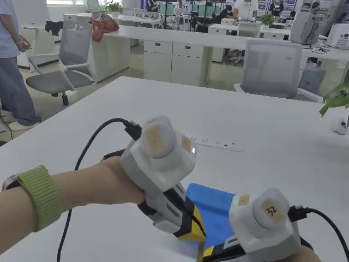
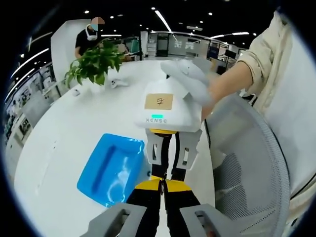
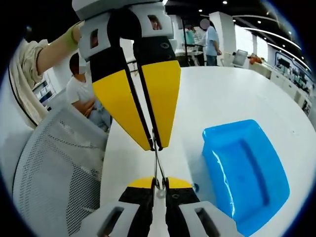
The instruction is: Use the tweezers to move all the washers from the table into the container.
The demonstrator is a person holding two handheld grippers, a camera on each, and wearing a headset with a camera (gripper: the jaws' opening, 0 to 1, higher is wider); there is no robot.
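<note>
The blue container (image 1: pixel 214 206) lies on the white table (image 1: pixel 262 125), with both grippers meeting tip to tip just in front of it. My left gripper (image 1: pixel 196 232), in the hand with a green wristband, points down-right. My right gripper (image 1: pixel 212 252) faces it from the bottom edge. In the right gripper view, thin metal tweezers (image 3: pixel 157 165) run from the left gripper's shut yellow jaws (image 3: pixel 153 146) into my right gripper (image 3: pixel 159 186), shut on them. A small dark ring, perhaps a washer (image 3: pixel 196 187), lies by the container (image 3: pixel 244 173). The left gripper view shows its own gripper (image 2: pixel 165 181) shut beside the container (image 2: pixel 116 168).
A socket strip (image 1: pixel 215 143) is set into the table's middle. A potted plant (image 1: pixel 337 101) stands at the right edge. A mesh chair back (image 2: pixel 247 163) is close behind the grippers. Office chairs (image 1: pixel 68 60) and a standing person (image 1: pixel 11 65) are beyond the table.
</note>
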